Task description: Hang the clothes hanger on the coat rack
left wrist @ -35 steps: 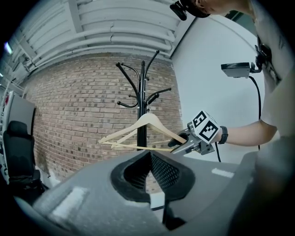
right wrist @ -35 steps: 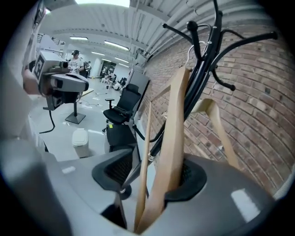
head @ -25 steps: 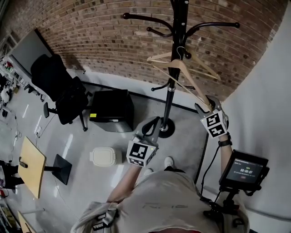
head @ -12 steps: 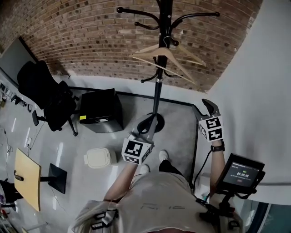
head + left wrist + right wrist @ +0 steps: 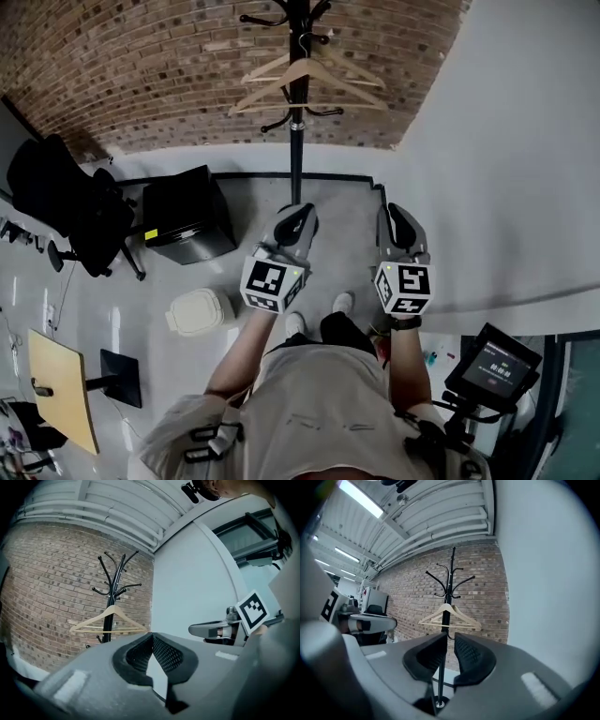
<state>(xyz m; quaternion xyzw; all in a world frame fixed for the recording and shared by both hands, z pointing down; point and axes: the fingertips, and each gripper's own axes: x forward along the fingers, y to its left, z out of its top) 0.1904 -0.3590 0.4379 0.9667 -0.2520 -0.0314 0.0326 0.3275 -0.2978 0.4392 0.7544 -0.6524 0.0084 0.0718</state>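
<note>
A wooden clothes hanger [image 5: 305,80] hangs by its hook on the black coat rack [image 5: 295,159] in front of the brick wall. It also shows in the left gripper view [image 5: 108,620] and the right gripper view [image 5: 449,613]. Both grippers are held back close to the person, well short of the rack. My left gripper [image 5: 298,217] points level at the rack [image 5: 112,581], its tips touching and empty [image 5: 151,637]. My right gripper [image 5: 398,217] is closing, with a narrow gap and nothing between its pads [image 5: 449,641].
A white wall [image 5: 506,141] runs along the right. A black office chair [image 5: 66,202], a black cabinet [image 5: 183,220] and a white lidded container [image 5: 199,311] stand on the floor at left. A small screen on a stand [image 5: 497,366] is at lower right.
My right gripper has come off the hanger's lower right arm and drawn back to the person, its jaws narrowing. The left gripper also pulled back. The hanger stays on the rack.
</note>
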